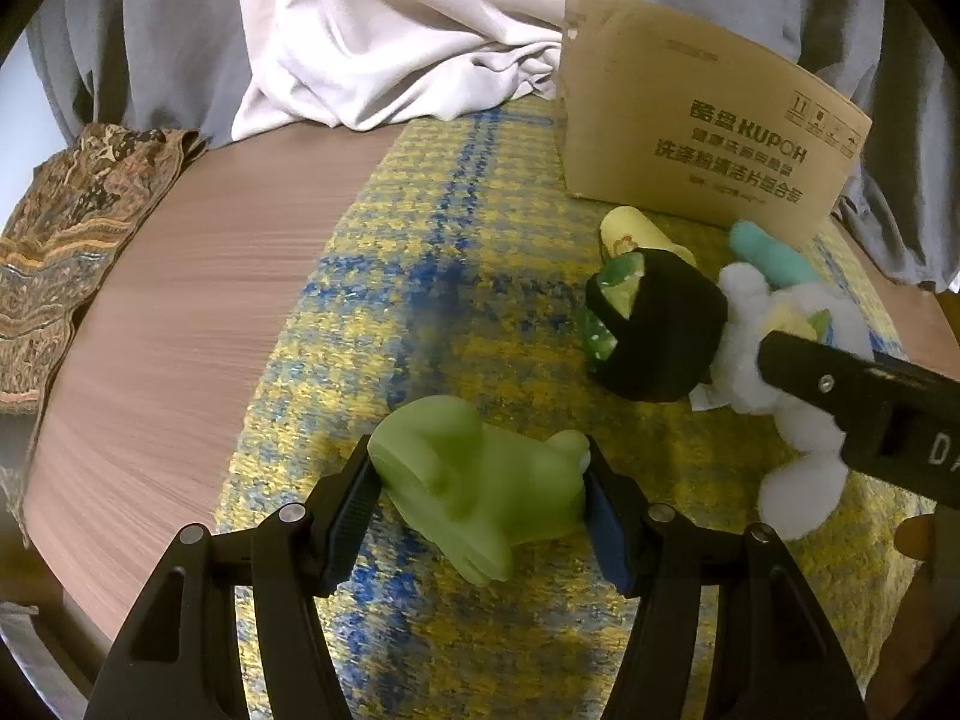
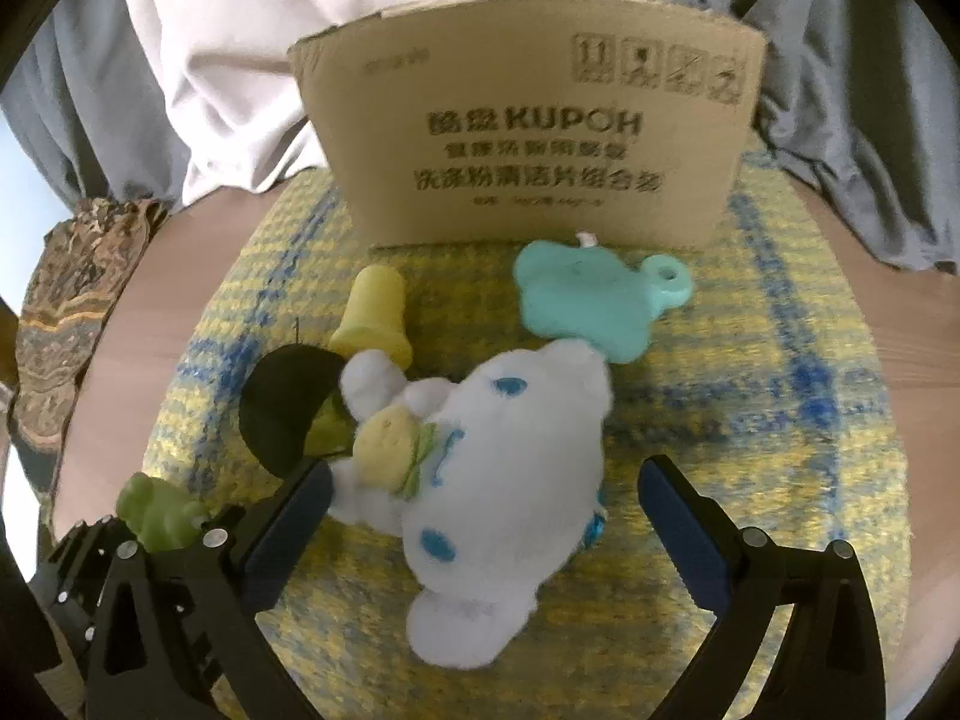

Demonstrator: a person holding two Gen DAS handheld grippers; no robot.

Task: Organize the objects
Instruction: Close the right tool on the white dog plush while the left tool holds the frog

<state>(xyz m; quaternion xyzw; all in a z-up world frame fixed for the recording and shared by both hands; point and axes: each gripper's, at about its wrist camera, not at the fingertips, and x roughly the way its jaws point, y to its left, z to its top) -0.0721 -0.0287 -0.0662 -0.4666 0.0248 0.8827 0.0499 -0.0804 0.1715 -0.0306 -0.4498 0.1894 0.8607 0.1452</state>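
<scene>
In the left wrist view, a green frog toy (image 1: 480,480) lies on a yellow and blue woven mat (image 1: 468,240) at about 6 o'clock, its long axis running across the picture, head toward 3 o'clock. The left claw (image 1: 480,507) clasps it, one blue pad against each end. At 2 o'clock a black-wrapped bundle (image 1: 660,330) with green patterned cloth showing lies beside a yellow toy (image 1: 630,234), which it partly hides. A white plush toy (image 1: 792,384) at 3 o'clock is crossed by the black body of the right claw, whose tips are hidden here. A cardboard box (image 1: 690,114) stands at 1 o'clock on the mat, which covers part of a wooden counter (image 1: 198,312). In the right wrist view, the white plush toy (image 2: 498,480) lies centre, its long axis running from 1 o'clock to 7 o'clock, head toward the cardboard box (image 2: 528,120) at 12 o'clock. The right claw (image 2: 486,531) is spread wide around it; the left pad looks close to the plush, though contact is unclear, and the right pad stands apart. A teal toy (image 2: 588,300) lies at 1 o'clock, and the frog toy (image 2: 156,510) is partly hidden at 8 o'clock.
</scene>
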